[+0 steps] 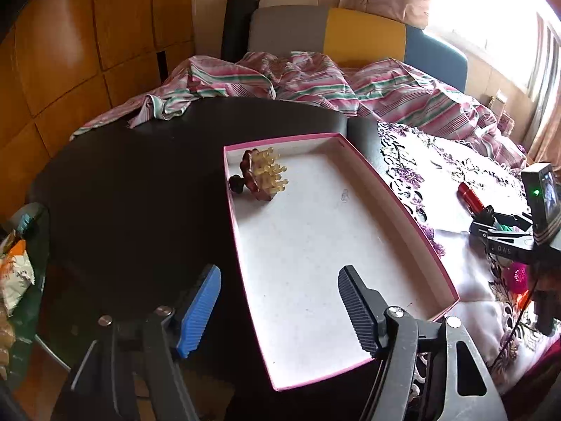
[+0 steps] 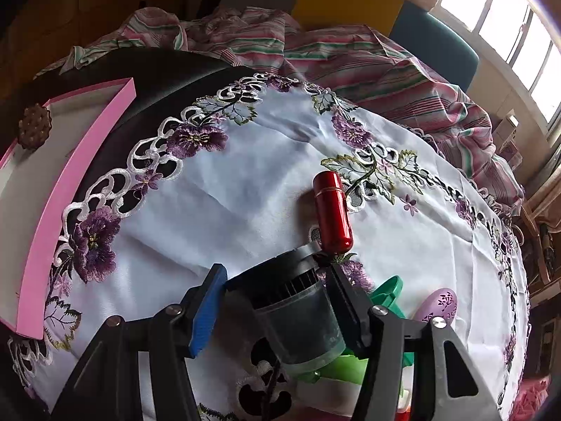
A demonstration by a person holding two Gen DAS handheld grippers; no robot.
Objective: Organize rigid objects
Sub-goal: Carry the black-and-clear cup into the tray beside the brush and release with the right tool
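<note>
- Through the left wrist camera I see a shallow pink-rimmed box (image 1: 336, 245) lying on the dark tabletop (image 1: 133, 203), its white floor mostly bare.
- In the box's far left corner rests a brown scalp massage brush (image 1: 261, 173), tipped on its side, pale yellow bristles pointing right, its dark knob against the left wall.
- My left gripper (image 1: 280, 312) hangs released above the near end of the box, blue pad on the left, black pad on the right, with nothing between them.
- To the right an embroidered white cloth (image 2: 245, 203) with purple flowers covers the tabletop; the box's edge runs just beside its lace border.
- My right gripper (image 2: 277, 301) has its pads on either side of a dark cylindrical container (image 2: 298, 315) with a ribbed black top; I cannot tell whether the pads press on it.
- Just beyond that container lies a glossy red metal capsule (image 2: 331, 210), on its side, its near end just beside the container's lid.
- Crowding the gripper's right: a green plastic piece (image 2: 387, 294) and a lilac oval item (image 2: 440, 303) with a cut-out pattern, partly hidden by the finger.
- Behind the tabletop lies a bed with a rumpled pink-and-green striped blanket (image 1: 315, 84).
</note>
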